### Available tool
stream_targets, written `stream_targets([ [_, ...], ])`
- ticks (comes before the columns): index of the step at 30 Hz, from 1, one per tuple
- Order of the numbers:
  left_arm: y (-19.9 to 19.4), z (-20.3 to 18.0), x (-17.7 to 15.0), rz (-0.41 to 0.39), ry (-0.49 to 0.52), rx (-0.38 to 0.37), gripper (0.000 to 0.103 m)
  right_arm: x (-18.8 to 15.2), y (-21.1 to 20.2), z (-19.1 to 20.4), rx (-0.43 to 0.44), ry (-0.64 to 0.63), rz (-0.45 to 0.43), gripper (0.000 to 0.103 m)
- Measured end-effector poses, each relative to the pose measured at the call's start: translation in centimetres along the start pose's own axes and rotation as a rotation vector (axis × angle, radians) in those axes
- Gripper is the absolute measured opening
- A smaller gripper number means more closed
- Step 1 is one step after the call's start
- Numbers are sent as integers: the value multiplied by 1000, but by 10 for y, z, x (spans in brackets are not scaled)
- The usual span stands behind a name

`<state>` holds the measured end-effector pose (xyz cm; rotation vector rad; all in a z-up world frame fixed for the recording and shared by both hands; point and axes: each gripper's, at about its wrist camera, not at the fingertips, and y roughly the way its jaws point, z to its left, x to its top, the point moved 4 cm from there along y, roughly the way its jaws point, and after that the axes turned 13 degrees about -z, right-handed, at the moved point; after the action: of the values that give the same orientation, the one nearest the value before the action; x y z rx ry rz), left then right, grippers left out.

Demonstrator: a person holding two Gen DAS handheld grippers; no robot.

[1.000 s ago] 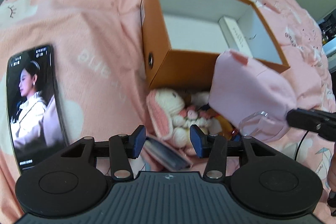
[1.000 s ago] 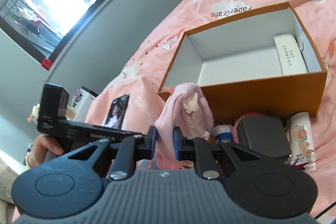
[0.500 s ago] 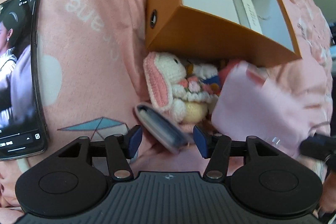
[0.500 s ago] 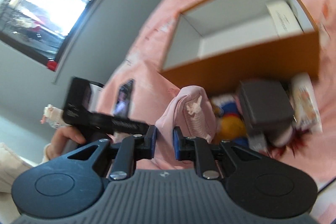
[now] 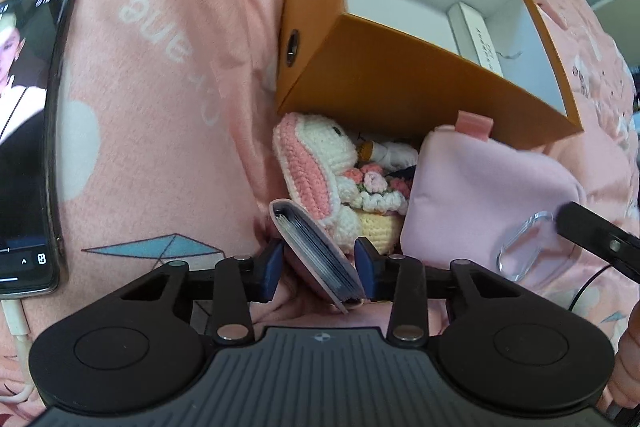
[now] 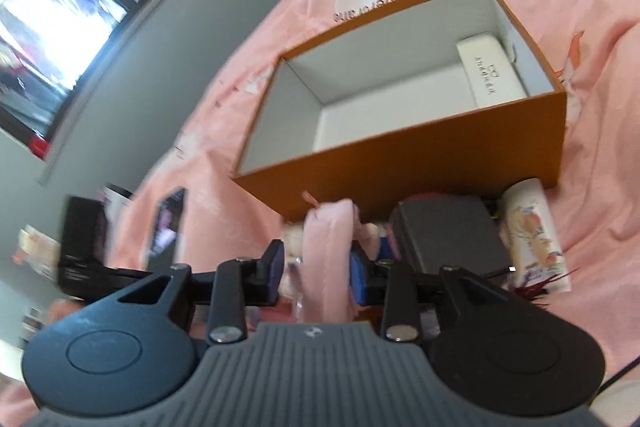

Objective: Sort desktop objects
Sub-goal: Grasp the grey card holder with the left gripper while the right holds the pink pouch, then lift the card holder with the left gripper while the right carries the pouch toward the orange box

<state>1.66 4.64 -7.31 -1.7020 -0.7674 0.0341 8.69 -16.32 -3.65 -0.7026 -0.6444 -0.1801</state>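
An open orange box (image 5: 384, 79) with a white case (image 5: 476, 35) inside lies on the pink bedsheet. In front of it lie a crochet bunny (image 5: 320, 163) and a small pink card holder (image 5: 316, 251). My left gripper (image 5: 318, 265) is open, its jaws either side of the card holder. A pink pouch (image 5: 480, 199) lies right of the bunny. In the right wrist view my right gripper (image 6: 316, 271) has its jaws parted around the pink pouch (image 6: 326, 259); the box (image 6: 400, 155) is beyond.
A phone (image 5: 28, 131) with its screen lit lies at the left on a charging cable. A dark grey box (image 6: 448, 239) and a floral tube (image 6: 532, 235) lie before the orange box. A window and grey wall stand behind the bed.
My left gripper moved forward and down so the card holder now sits between its jaws. My right gripper lowered the pink pouch onto the pile and its jaws opened wider.
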Motion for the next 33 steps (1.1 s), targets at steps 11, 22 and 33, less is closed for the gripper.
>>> stream_targets([
  [11,-10,2,2,-36,-9,-11,33,-5,-3,10,-55,-130,-27,26],
  [22,-61,11,21,-261,125,-45,19,13,-18,20,-42,-164,-93,24],
  [33,-102,-15,60,-389,182,-158,17,37,-30,29,25,-151,-130,23],
])
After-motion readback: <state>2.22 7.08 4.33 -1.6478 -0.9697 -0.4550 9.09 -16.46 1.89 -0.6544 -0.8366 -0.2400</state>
